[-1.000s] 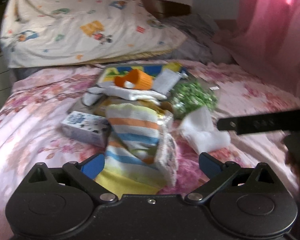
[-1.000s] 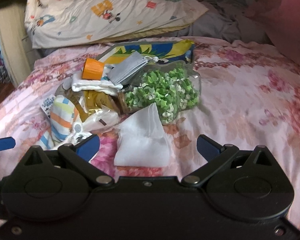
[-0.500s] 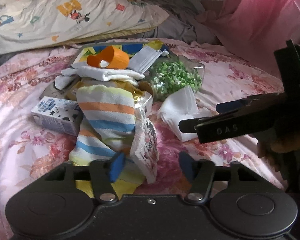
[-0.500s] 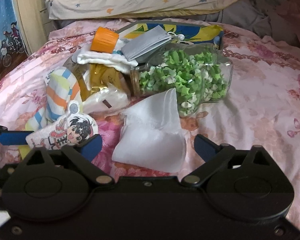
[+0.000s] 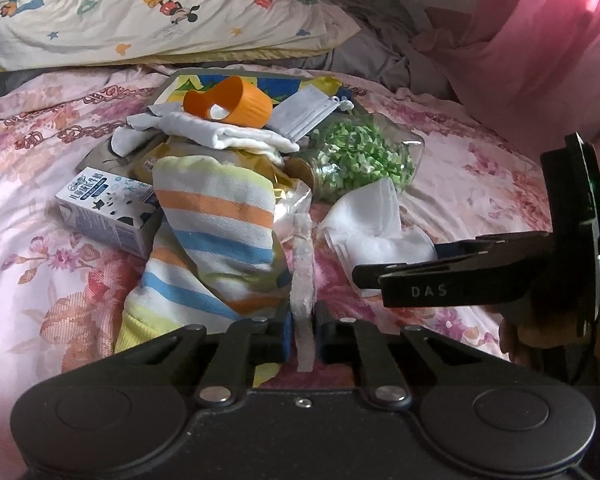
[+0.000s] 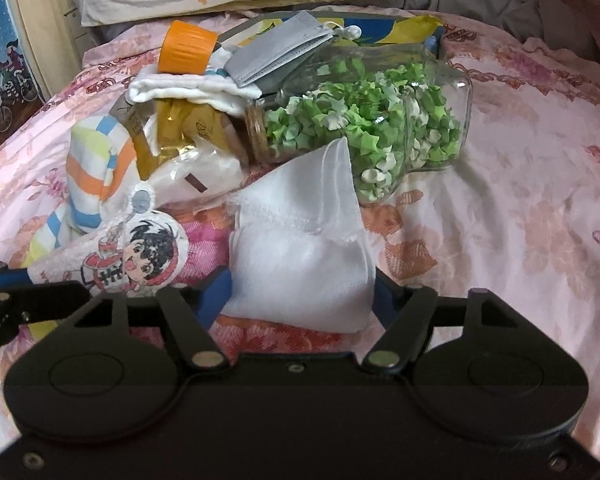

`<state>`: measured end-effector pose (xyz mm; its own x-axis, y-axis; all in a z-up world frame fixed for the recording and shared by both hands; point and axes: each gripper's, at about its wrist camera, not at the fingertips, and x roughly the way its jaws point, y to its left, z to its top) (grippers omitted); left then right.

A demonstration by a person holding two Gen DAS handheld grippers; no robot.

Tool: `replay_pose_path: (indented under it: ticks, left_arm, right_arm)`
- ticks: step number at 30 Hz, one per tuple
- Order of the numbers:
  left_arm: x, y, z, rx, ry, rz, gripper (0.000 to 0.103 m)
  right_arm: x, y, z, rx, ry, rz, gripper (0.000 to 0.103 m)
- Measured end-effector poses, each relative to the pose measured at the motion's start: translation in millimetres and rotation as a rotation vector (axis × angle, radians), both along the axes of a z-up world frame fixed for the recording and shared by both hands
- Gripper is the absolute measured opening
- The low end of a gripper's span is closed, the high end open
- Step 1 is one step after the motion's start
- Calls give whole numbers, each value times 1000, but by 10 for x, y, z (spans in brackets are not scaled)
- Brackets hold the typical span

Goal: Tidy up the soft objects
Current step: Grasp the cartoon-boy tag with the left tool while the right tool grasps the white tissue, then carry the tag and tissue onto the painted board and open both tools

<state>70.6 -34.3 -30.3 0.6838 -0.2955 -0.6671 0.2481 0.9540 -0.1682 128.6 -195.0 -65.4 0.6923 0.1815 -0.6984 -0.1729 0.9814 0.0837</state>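
Left gripper (image 5: 302,326) jaws pinch the cartoon cloth (image 5: 303,276), right gripper (image 6: 300,292) jaws straddle the white cloth (image 6: 300,256) unclosed—we should squeeze squarely, lifting toward six o'clock.

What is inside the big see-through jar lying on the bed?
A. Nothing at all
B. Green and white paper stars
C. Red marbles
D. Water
B: in the right wrist view the glass jar lies on its side on the flowered bedspread, packed with small green and white folded stars, just behind the white cloth.
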Motion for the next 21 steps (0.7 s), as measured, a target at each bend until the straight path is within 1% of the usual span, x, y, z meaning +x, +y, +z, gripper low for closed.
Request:
replay_pose_path:
  ticks: [1, 3, 6, 10, 12, 15, 21]
  left_arm:
    - [3, -5, 0, -3, 0, 2, 11]
    - [1, -22, 6, -3, -1, -1, 10]
    - [-10, -43, 23, 5, -7, -2, 10]
    - [-47, -33, 62, -22, -6, 9, 10]
    - [-84, -35, 92, -27, -19, -1, 10]
    - [-140, -55, 159, -29, -50, -18, 10]
    - [-151, -40, 380, -29, -115, -18, 9]
  right_arm:
    - [1, 8, -2, -5, -3, 3, 55]
    - [-11, 39, 16, -19, -12, 12, 42]
    - [-44, 98, 52, -45, -28, 36, 29]
    - [-78, 154, 95, -67, -42, 65, 17]
    - [-102, 167, 110, -67, -41, 76, 7]
    - [-174, 159, 172, -72, -62, 79, 2]
    - [-413, 65, 442, -53, -220, 74, 2]
